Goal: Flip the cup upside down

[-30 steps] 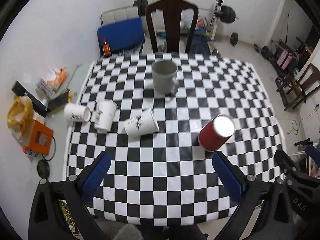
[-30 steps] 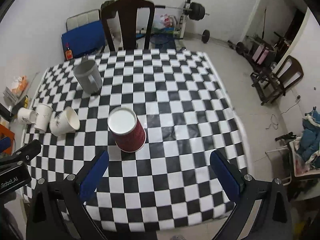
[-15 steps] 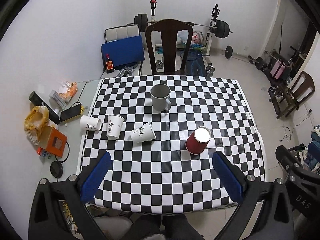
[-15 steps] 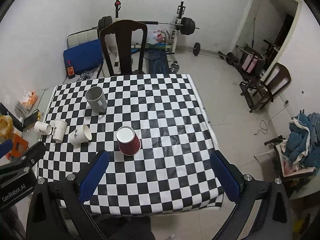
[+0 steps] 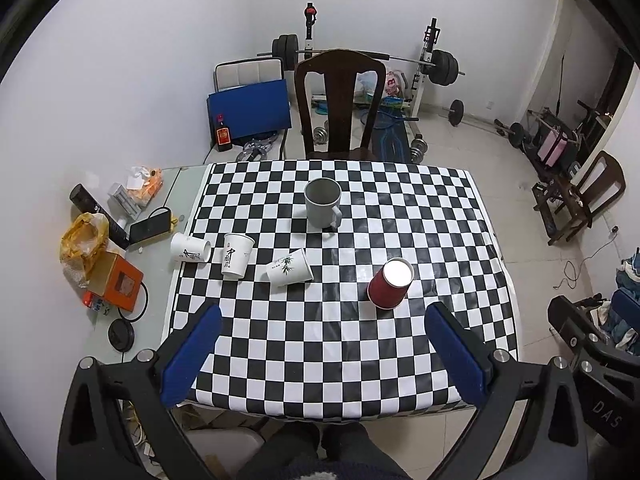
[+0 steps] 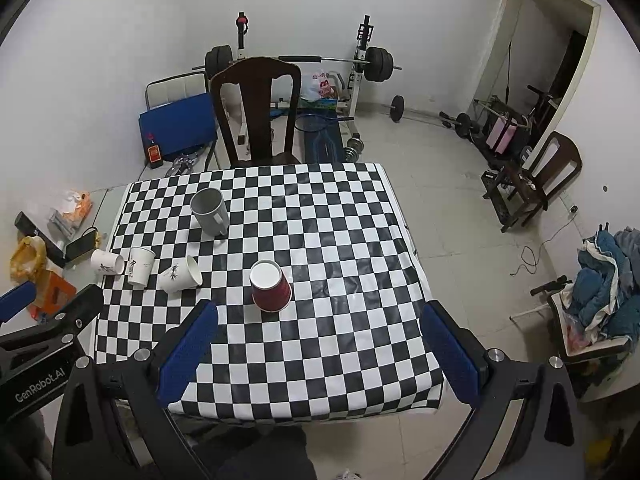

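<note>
From the left wrist view, the left gripper (image 5: 322, 354) hangs high above the near edge of the checkered table (image 5: 280, 344) with its blue pads spread wide and nothing between them. The red cup (image 5: 389, 283) stands on the right part of the cloth with its white base up and its mouth down, so the flip looks already done. Left of it a white bamboo-print cup (image 5: 289, 267) lies on its side, another white cup (image 5: 237, 255) stands upright beside that, a third (image 5: 190, 248) lies at the cloth's edge, and a grey mug (image 5: 323, 202) sits toward the far side before a dark chair (image 5: 340, 104). From the right wrist view, the right gripper (image 6: 318, 350) is likewise wide apart and empty, with the red cup (image 6: 271, 286) beyond and left of centre between its fingers. The cup looks like thin paper: light, easily crushed, a little slick; I would pinch it gently across the mid-wall, not the rim
</note>
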`<action>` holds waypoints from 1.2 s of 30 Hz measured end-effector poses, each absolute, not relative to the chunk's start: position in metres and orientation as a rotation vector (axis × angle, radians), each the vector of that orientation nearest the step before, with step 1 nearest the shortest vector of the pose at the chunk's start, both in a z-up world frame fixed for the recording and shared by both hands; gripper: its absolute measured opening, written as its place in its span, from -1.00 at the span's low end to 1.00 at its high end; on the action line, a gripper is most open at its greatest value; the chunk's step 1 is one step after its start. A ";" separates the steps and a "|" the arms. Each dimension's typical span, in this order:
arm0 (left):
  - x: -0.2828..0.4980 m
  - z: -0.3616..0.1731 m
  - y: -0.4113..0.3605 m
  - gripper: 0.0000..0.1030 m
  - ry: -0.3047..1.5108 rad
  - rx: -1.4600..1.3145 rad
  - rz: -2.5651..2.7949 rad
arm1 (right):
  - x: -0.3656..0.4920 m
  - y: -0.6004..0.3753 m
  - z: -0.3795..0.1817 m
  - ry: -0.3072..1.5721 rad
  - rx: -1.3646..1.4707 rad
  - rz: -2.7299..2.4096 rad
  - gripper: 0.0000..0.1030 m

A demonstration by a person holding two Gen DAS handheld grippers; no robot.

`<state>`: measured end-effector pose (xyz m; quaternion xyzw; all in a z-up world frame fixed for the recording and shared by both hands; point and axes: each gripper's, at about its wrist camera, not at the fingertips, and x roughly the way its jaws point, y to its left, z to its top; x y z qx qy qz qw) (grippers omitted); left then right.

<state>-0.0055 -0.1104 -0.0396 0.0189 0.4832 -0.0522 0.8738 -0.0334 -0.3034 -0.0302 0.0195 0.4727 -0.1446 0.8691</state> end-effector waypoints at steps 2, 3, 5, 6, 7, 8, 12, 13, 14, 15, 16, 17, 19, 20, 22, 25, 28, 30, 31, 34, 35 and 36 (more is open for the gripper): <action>-0.007 -0.038 -0.110 1.00 1.010 0.038 -0.109 | -0.034 -0.303 -0.029 0.990 0.042 -0.304 0.98; -0.007 -0.037 -0.110 1.00 1.009 0.038 -0.106 | -0.034 -0.303 -0.031 0.991 0.044 -0.301 0.98; -0.007 -0.037 -0.109 1.00 1.013 0.036 -0.101 | -0.036 -0.300 -0.025 0.992 0.042 -0.296 0.98; -0.007 -0.036 -0.108 1.00 1.015 0.031 -0.095 | -0.035 -0.300 -0.025 0.991 0.042 -0.299 0.98; -0.008 -0.035 -0.107 1.00 1.019 0.029 -0.091 | -0.036 -0.298 -0.022 0.991 0.040 -0.299 0.98; -0.008 -0.035 -0.106 1.00 1.024 0.030 -0.086 | -0.036 -0.298 -0.021 0.992 0.040 -0.298 0.98; -0.006 -0.039 -0.103 1.00 1.043 0.031 -0.076 | -0.037 -0.295 -0.018 0.995 0.038 -0.296 0.98; -0.006 -0.039 -0.103 1.00 1.047 0.031 -0.076 | -0.036 -0.297 -0.021 0.995 0.041 -0.295 0.98; -0.005 -0.040 -0.103 1.00 1.049 0.032 -0.074 | -0.036 -0.297 -0.020 0.997 0.042 -0.292 0.98; -0.005 -0.041 -0.103 1.00 1.048 0.033 -0.073 | -0.037 -0.297 -0.018 0.999 0.041 -0.289 0.98; -0.005 -0.041 -0.102 1.00 1.050 0.035 -0.074 | -0.037 -0.297 -0.018 1.001 0.041 -0.286 0.98; -0.005 -0.042 -0.102 1.00 1.052 0.037 -0.074 | -0.037 -0.297 -0.017 1.004 0.042 -0.283 0.98; -0.004 -0.042 -0.103 1.00 1.050 0.037 -0.069 | -0.037 -0.299 -0.018 1.009 0.043 -0.276 0.98; -0.004 -0.042 -0.103 1.00 1.051 0.032 -0.071 | -0.037 -0.299 -0.018 1.011 0.044 -0.273 0.98; -0.003 -0.042 -0.104 1.00 1.049 0.032 -0.069 | -0.037 -0.301 -0.019 1.011 0.044 -0.273 0.98; -0.004 -0.042 -0.103 1.00 1.051 0.031 -0.069 | -0.037 -0.301 -0.019 1.014 0.044 -0.272 0.98; -0.004 -0.042 -0.104 1.00 1.050 0.032 -0.069 | -0.037 -0.301 -0.018 1.013 0.044 -0.272 0.98; -0.004 -0.042 -0.104 1.00 1.050 0.034 -0.069 | -0.038 -0.301 -0.016 1.014 0.048 -0.272 0.98; -0.003 -0.042 -0.104 1.00 1.051 0.034 -0.068 | -0.037 -0.300 -0.018 1.013 0.044 -0.273 0.98; -0.003 -0.041 -0.105 1.00 1.049 0.034 -0.067 | -0.038 -0.301 -0.018 1.015 0.045 -0.270 0.98; -0.003 -0.041 -0.105 1.00 1.049 0.033 -0.067 | -0.039 -0.301 -0.020 1.015 0.044 -0.270 0.98; -0.003 -0.041 -0.105 1.00 1.048 0.031 -0.067 | -0.038 -0.302 -0.020 1.015 0.045 -0.271 0.98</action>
